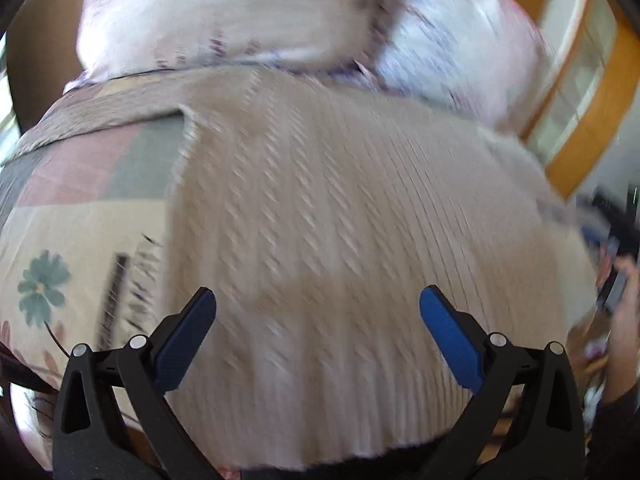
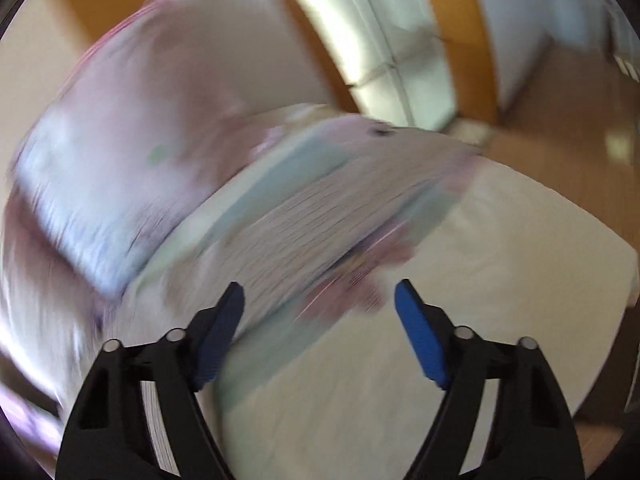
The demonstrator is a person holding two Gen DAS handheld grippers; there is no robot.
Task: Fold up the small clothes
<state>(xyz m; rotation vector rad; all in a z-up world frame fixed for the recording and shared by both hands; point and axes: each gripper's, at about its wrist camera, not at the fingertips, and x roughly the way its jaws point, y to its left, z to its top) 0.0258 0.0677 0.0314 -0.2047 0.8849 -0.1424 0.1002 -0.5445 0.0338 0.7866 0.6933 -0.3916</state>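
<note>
Floral bedspread [image 1: 60,240] under beige knit [image 1: 320,220], pillows [image 1: 224,16] behind

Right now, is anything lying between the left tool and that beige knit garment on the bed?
Nothing visible is. The left tool is open, and the beige knit garment lies spread on the patterned bedcover directly beyond its fingers, with no other item over it. The picture is motion-blurred, so small things could be missed.

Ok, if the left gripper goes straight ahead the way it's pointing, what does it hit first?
Most likely the beige knit garment. It fills the view straight ahead of the open left gripper, spread over the patterned bedding. The picture is blurred, so I can't judge how far off it is.
</note>
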